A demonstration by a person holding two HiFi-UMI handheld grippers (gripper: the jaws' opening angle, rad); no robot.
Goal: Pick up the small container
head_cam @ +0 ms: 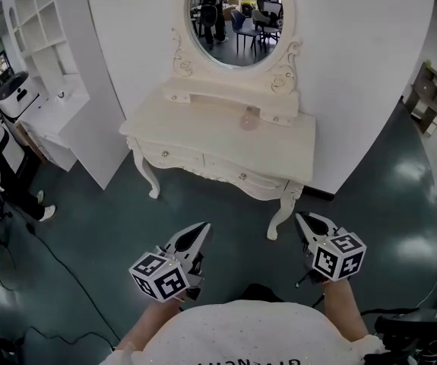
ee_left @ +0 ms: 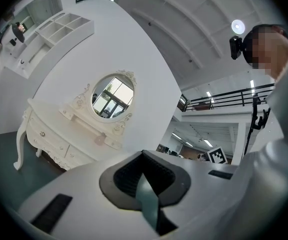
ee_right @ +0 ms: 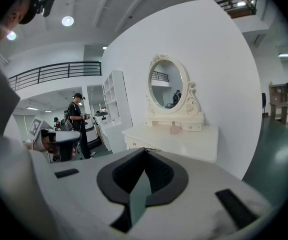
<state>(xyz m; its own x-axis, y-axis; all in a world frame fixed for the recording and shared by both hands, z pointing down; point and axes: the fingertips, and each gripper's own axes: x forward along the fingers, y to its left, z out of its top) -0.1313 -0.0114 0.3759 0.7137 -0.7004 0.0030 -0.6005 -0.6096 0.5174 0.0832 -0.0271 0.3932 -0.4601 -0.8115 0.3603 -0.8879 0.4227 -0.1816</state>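
Observation:
The small container (head_cam: pixel 249 118), a pale pink see-through bottle, stands on the cream dressing table (head_cam: pixel 203 124) below its oval mirror (head_cam: pixel 237 17). It also shows as a small shape in the left gripper view (ee_left: pixel 100 140) and in the right gripper view (ee_right: pixel 174 129). Both grippers are held low near my body, well short of the table, over the dark floor. My left gripper (head_cam: pixel 201 228) is shut with nothing in it, its jaws meeting at a point (ee_left: pixel 144 154). My right gripper (head_cam: pixel 302 219) is likewise shut and holds nothing (ee_right: pixel 145 151).
The table backs onto a curved white wall (head_cam: pixel 355 67). A white shelf unit (head_cam: pixel 43 36) stands at the left with a white rounded machine (head_cam: pixel 14 93) beside it. A person (ee_right: pixel 76 119) stands near the shelves. Cables (head_cam: pixel 58 265) run over the floor at the left.

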